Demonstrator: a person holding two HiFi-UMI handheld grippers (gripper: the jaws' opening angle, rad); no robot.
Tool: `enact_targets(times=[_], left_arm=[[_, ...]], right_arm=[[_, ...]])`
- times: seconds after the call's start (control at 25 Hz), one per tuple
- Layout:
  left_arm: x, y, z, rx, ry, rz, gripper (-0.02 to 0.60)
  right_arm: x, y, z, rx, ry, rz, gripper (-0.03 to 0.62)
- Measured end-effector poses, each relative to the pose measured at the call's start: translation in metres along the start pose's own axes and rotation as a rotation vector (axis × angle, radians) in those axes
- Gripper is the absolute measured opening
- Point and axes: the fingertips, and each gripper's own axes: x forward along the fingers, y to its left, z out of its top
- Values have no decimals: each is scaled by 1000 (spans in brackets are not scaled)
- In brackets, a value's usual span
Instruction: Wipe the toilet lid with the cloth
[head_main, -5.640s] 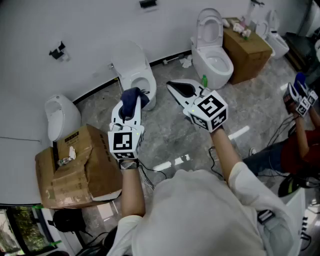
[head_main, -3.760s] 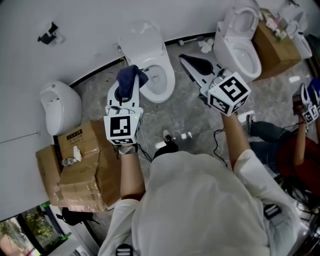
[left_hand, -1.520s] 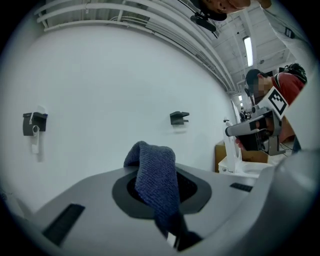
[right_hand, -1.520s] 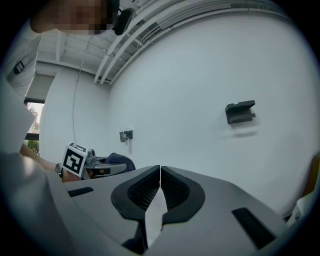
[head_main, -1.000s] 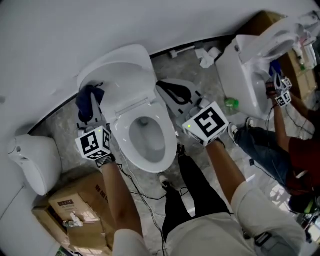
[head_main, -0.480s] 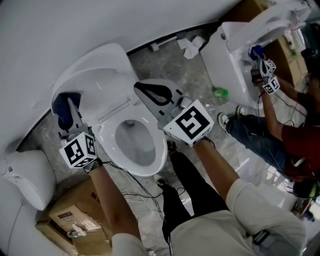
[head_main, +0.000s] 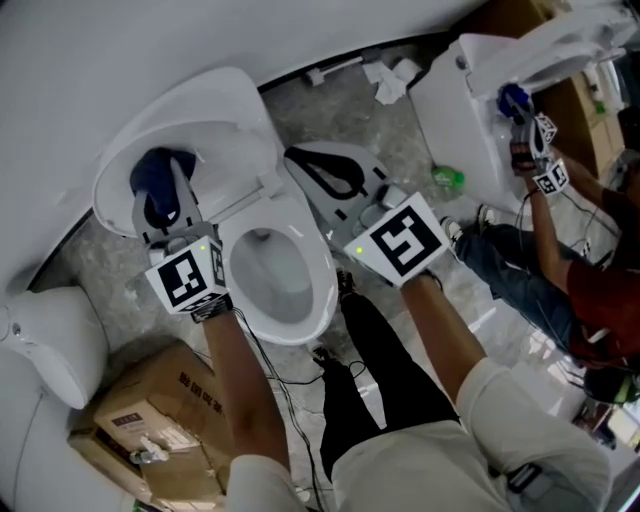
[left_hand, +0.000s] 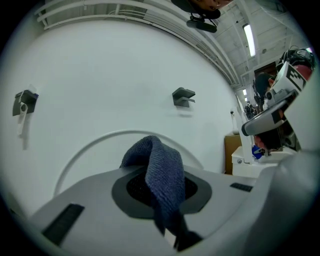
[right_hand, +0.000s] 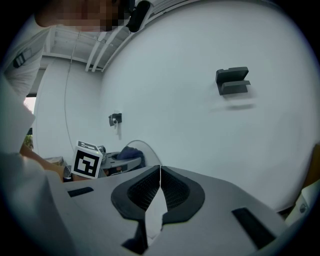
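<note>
Fingers (left_hand: 200, 192) of the left gripper (head_main: 163, 200) are clamped on a blue cloth (left_hand: 161, 172), which bunches above their tips and droops between them. Those of the right gripper (right_hand: 160, 175) are pressed together with nothing between them.

White wall (head_main: 120, 50) fills the top of the head view, above grey stone floor (head_main: 340, 120). A toilet (head_main: 275, 285) stands against the wall with its lid (head_main: 225, 140) raised. The left gripper holds the cloth up at the left part of the lid's inner face; whether cloth and lid touch cannot be told. The right gripper is over the floor just right of the bowl, pointing toward the wall.

A second toilet (head_main: 470, 90) stands to the right, with another person (head_main: 590, 290) at it. A cardboard box (head_main: 150, 420) lies at lower left, a urinal (head_main: 50, 350) beside it. A green bottle (head_main: 447, 178) lies near the second toilet.
</note>
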Motion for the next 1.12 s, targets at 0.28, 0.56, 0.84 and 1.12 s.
enact_targets(times=[0.28,0.56,0.84,1.12], left_arm=[[16,-50,-3,70,0,-117,55],[21,-69,-31,122,56,-156,55],[10,-40,-56,105,103,-116,54],[-9,4,-68,102,131,-45,54]], right_arm=[[1,-4,-12,10,16,-14,29],[-4,-9,-20,21,30,-17,29],[2,-3,-30,25,47,-5,29],[15,14,-32,20,50,29,29]])
